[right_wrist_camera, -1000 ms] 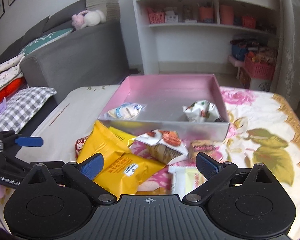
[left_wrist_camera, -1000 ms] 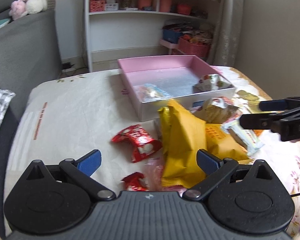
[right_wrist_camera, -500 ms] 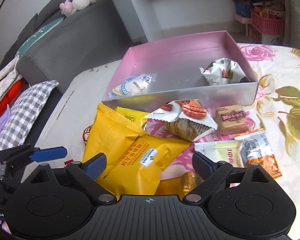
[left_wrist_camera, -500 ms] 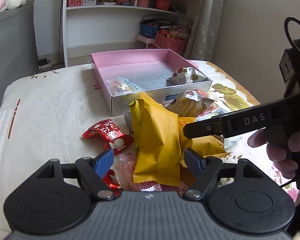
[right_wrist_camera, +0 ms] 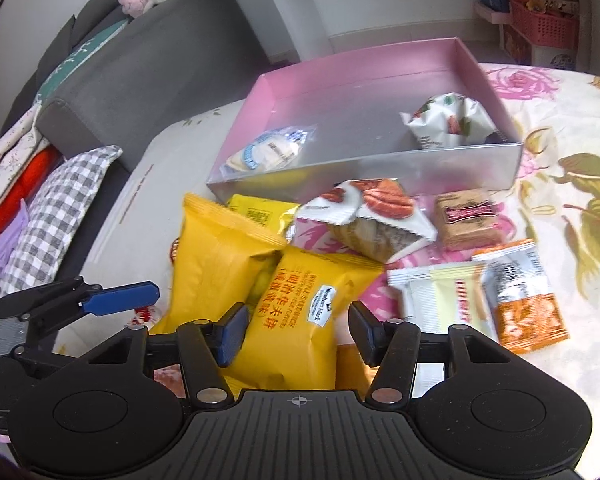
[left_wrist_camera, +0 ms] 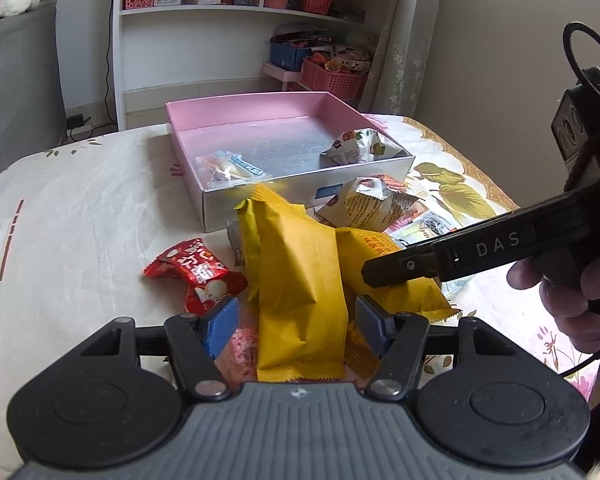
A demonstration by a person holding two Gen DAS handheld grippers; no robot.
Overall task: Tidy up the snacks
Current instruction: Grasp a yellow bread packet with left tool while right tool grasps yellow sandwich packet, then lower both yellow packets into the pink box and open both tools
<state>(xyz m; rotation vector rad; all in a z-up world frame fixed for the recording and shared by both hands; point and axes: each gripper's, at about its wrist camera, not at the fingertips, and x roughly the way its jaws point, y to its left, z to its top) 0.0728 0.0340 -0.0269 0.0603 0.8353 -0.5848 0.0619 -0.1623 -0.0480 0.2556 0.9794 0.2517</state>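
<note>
1. Snacks are lying in a loose pile on the surface, just in front of the pink box; two are already sitting inside it.
2. Inside the box: a clear packet is lying near the front left corner, and a white crumpled packet is sitting toward the right wall.
3. Left tool is standing open, its blue pads flanking the near end of a yellow packet. Cannot tell whether the pads are touching it.
4. Right tool is standing open too, straddling a second yellow packet with red and white print. Contact is unclear here as well.
5. In the left wrist view the right tool is reaching in from the right, its black finger lying across the second yellow packet.
6. A third, smaller yellow packet is poking out behind those two, close to the box's front wall.
7. A red packet is lying on the surface left of the yellow ones.
8. Right of the pile: a white packet with nut print, a brown square packet, a pale wafer packet and an orange-and-white packet are lying on the flowered cloth.
</note>
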